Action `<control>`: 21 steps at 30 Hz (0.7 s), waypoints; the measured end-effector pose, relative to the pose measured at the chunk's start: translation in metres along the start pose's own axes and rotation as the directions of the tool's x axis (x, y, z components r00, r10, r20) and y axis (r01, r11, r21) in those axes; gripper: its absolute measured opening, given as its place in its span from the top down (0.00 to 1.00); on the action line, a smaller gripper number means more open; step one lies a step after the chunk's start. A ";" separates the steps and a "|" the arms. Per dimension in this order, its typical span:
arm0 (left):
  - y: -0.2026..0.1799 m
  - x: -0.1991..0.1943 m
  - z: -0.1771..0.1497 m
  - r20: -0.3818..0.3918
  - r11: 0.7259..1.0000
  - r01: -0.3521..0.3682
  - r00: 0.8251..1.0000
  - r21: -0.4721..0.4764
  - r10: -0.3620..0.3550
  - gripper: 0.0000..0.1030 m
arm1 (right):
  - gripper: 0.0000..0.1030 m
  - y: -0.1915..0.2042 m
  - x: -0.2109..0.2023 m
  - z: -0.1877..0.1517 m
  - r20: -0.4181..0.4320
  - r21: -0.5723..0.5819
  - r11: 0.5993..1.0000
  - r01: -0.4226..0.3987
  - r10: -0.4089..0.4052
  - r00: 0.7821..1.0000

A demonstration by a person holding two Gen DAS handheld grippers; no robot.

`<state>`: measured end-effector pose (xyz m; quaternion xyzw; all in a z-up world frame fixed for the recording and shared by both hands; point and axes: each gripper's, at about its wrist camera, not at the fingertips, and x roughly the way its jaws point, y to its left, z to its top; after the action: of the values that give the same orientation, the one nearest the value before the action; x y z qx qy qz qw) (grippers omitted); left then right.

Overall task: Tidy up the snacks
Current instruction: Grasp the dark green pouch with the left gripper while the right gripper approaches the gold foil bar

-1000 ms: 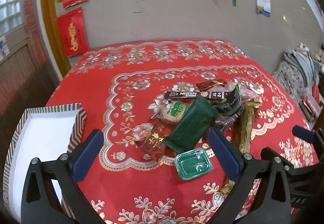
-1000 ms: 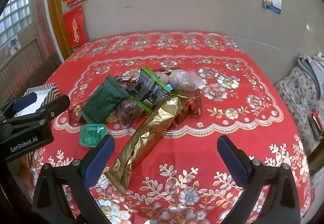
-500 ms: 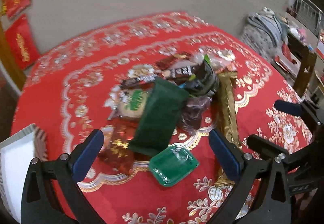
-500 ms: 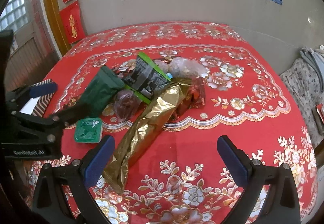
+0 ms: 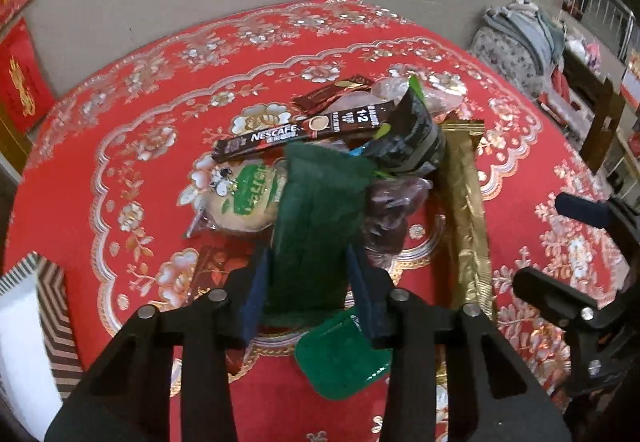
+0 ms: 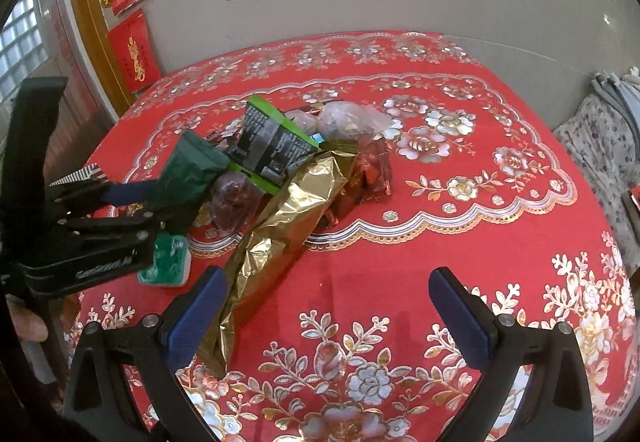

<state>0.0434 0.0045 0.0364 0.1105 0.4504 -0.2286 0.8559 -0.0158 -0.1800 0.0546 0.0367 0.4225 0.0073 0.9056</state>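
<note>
Red flowered cloth (image 5: 100,178) over a round table, grey wall behind, snack pile mid-table.

Left wrist view: left gripper (image 5: 308,294) just closing, blue pads now pressed on the near end of the green pouch (image 5: 320,210). Long axis of pouch running straight away from the jaws, far end resting on the pile. Left of pouch, round cake (image 5: 244,198); beyond it, coffee stick (image 5: 300,134); right of it, black-green bag (image 5: 412,142) and gold pack (image 5: 466,210). Just below pouch, green tub (image 5: 340,358) flat on cloth. Striped box (image 5: 44,306) far left of pouch, at table edge. Probably the drop spot, so a lift and swing left needed.

Right wrist view: right gripper (image 6: 324,306) wide apart, nothing between the pads, hovering over bare cloth. Gold pack lying diagonally from left pad up toward the pile. Pouch well left of it, clamped in the left gripper; left hand clearly the nearer.
</note>
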 end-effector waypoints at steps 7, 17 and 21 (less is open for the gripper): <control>0.000 -0.011 -0.001 0.025 1.000 0.011 1.000 -0.017 -0.011 0.82 | 0.06 0.005 0.010 0.002 -0.014 0.008 0.999 -0.048 0.048 0.999; -0.010 -0.016 -0.001 0.035 1.000 0.018 0.999 -0.024 -0.017 0.84 | 0.06 0.000 0.013 -0.002 -0.027 0.039 0.998 -0.043 0.044 0.999; 0.001 -0.016 -0.003 0.038 0.997 -0.015 0.999 -0.076 0.018 0.83 | 0.05 -0.002 0.012 -0.002 -0.023 0.048 0.998 -0.051 0.052 0.998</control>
<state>0.0336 0.0109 0.0474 0.0772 0.4413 -0.2066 0.8698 -0.0097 -0.1812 0.0446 0.0689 0.4323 0.0213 0.8989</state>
